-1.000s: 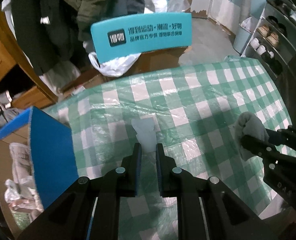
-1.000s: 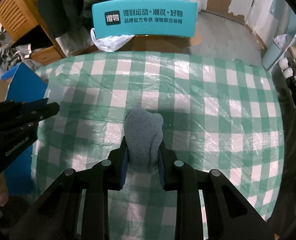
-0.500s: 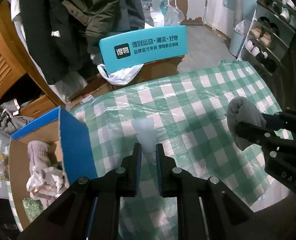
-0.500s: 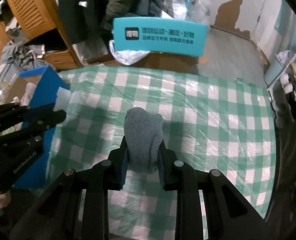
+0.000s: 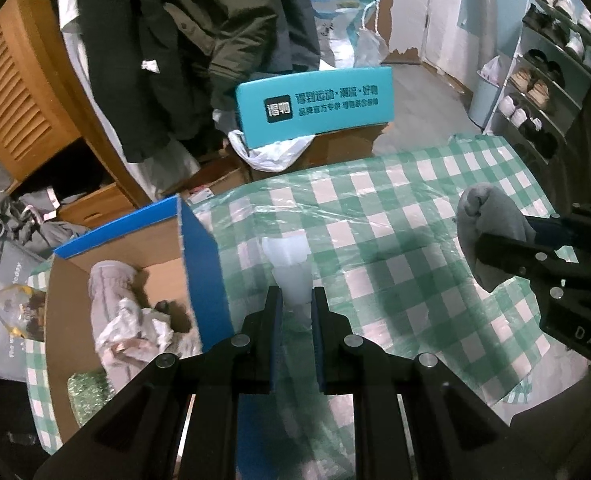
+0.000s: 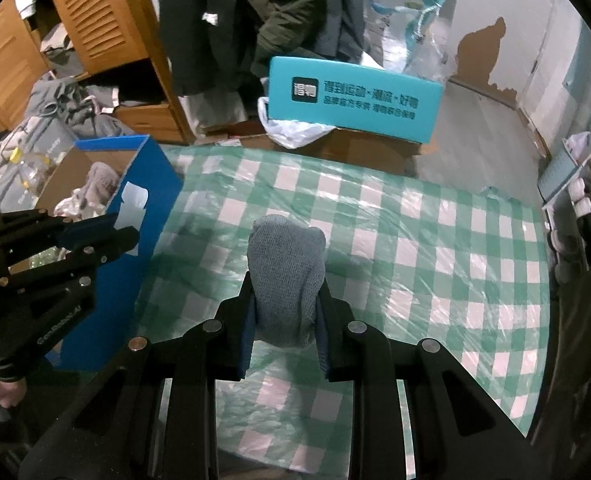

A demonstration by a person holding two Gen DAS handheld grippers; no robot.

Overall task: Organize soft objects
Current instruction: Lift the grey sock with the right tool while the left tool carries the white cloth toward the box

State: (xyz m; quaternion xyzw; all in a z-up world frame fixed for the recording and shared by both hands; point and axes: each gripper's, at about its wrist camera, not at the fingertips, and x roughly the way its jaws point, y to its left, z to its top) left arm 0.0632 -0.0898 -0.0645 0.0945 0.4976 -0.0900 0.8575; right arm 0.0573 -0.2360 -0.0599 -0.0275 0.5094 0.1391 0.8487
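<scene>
Grey sock (image 6: 285, 276) bunched upright, translucent white piece (image 5: 291, 276) upright

We are in a lived-in home, a cluttered room used for storage. Dark coats (image 5: 199, 40) hang by a wooden louvred wardrobe (image 6: 95, 12). A shoe rack (image 5: 547, 76) full of shoes stands against the wall. A table wears a green checked cloth (image 6: 415, 240) under clear plastic. Cardboard boxes (image 5: 335, 152), plastic bags (image 5: 271, 156) and heaped clothes (image 6: 67, 108) crowd the floor; wall paint is peeling (image 6: 483, 52).
</scene>
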